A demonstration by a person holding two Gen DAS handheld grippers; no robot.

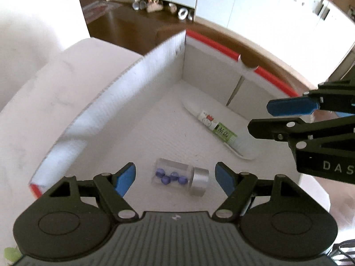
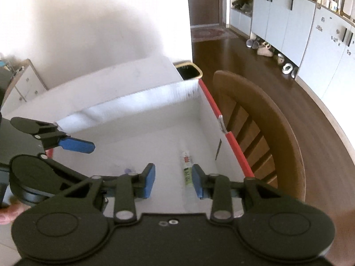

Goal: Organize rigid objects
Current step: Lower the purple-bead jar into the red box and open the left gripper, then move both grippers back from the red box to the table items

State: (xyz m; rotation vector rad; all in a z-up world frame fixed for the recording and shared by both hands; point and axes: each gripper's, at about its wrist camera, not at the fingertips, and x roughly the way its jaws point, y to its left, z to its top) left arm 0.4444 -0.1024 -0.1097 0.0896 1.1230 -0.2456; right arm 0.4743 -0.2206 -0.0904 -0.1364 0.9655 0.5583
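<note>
Where the white box (image 1: 155,71) with the red-edged rim sits on the white tabletop (image 1: 73,66), both grippers hang above its open interior, pointing down into it; the left gripper (image 1: 175,178) has its jaws set wide, with nothing between the blue pads and no contact with anything; directly below the gap, on the box floor, lies a clear jar (image 1: 180,177) on its side, silver lid toward the right, several blue beads visible inside it; further toward the far right wall of the box lies a white tube (image 1: 218,130) with a green label, resting flat and apart from the jar; the right gripper (image 2: 173,181) has its jaws partly open and empty, the tube (image 2: 187,168) seen on the box floor beneath the gap, not touched by either pad; beyond the red-edged wall of the box (image 2: 224,128) stands a wooden chair (image 2: 266,133); a dark bin (image 2: 188,71) stands past the far corner.
</note>
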